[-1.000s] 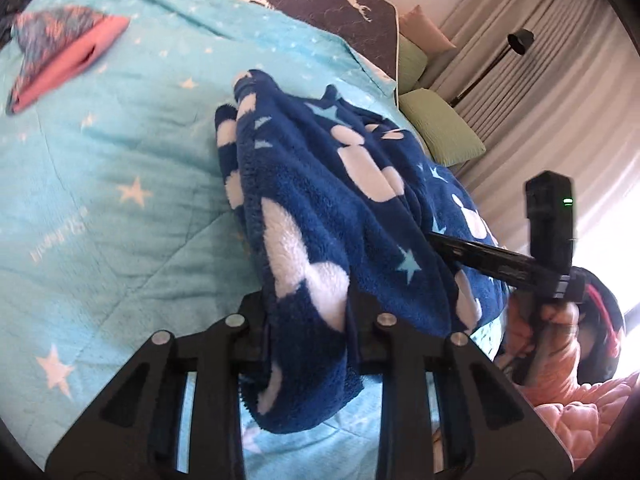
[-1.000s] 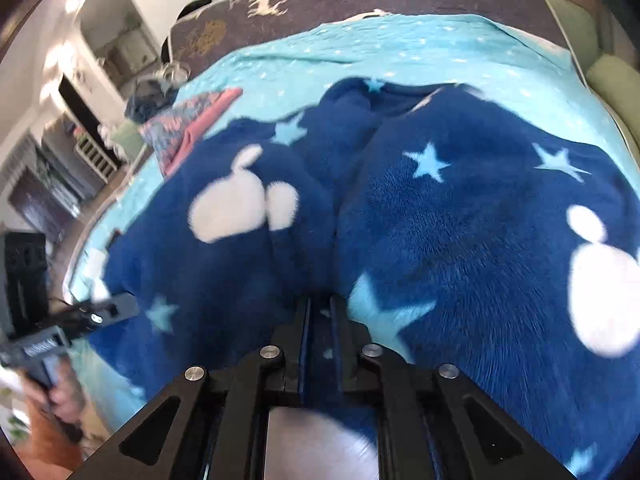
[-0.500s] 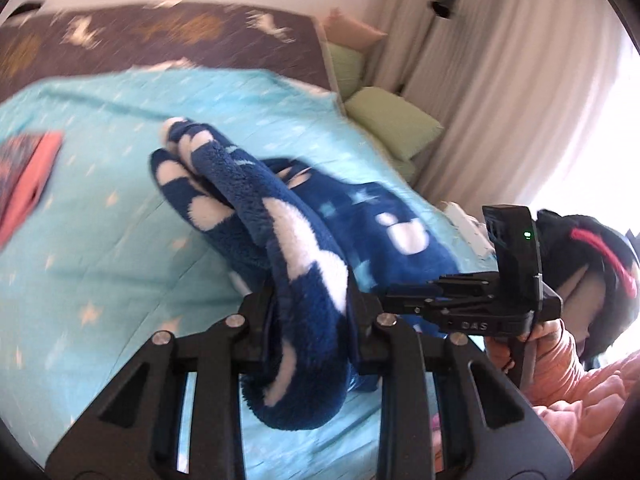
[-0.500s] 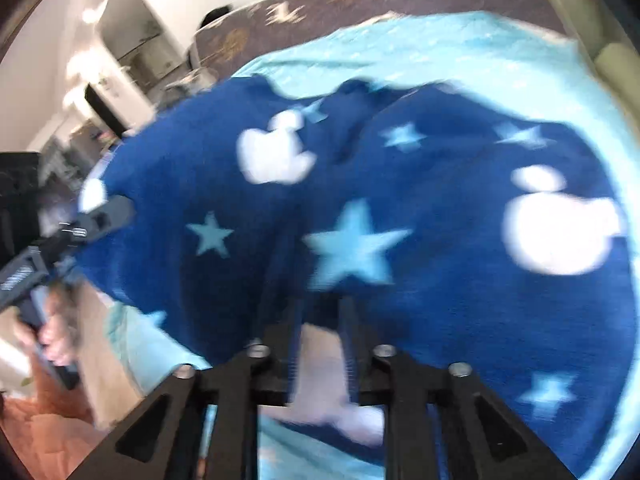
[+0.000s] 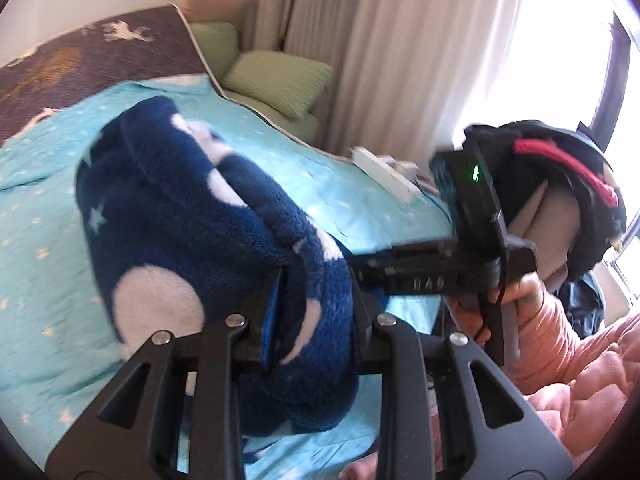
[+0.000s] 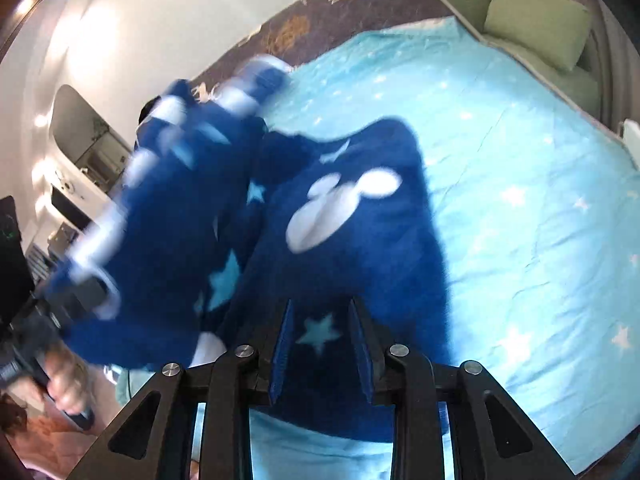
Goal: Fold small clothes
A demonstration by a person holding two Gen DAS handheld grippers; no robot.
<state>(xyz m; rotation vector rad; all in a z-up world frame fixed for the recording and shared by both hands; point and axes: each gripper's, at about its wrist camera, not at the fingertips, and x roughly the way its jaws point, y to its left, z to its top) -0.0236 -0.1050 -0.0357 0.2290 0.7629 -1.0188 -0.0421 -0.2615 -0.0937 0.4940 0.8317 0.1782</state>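
Note:
A navy fleece garment (image 5: 192,236) with white mouse heads and pale stars hangs lifted over the turquoise star quilt (image 5: 48,184). My left gripper (image 5: 316,312) is shut on a thick fold of it. In the right wrist view the garment (image 6: 352,224) hangs in front, blurred on its left side. My right gripper (image 6: 322,340) is shut on its near edge by a pale star. The right gripper's body (image 5: 432,276) shows in the left wrist view, right of the cloth. The left gripper (image 6: 44,312) shows blurred at the left of the right wrist view.
Green cushions (image 5: 276,80) lie at the bed's far right by pale curtains (image 5: 400,52). A brown patterned cover (image 6: 320,16) lies at the head of the bed. The person's pink quilted sleeve (image 5: 568,364) and dark headgear (image 5: 560,184) are at the right. A white strip (image 5: 384,172) lies on the bed's edge.
Both grippers have swung with the garment, lifting it off the quilt. The left view has turned right toward the curtains. The cloth now bunches leftward in the right view.

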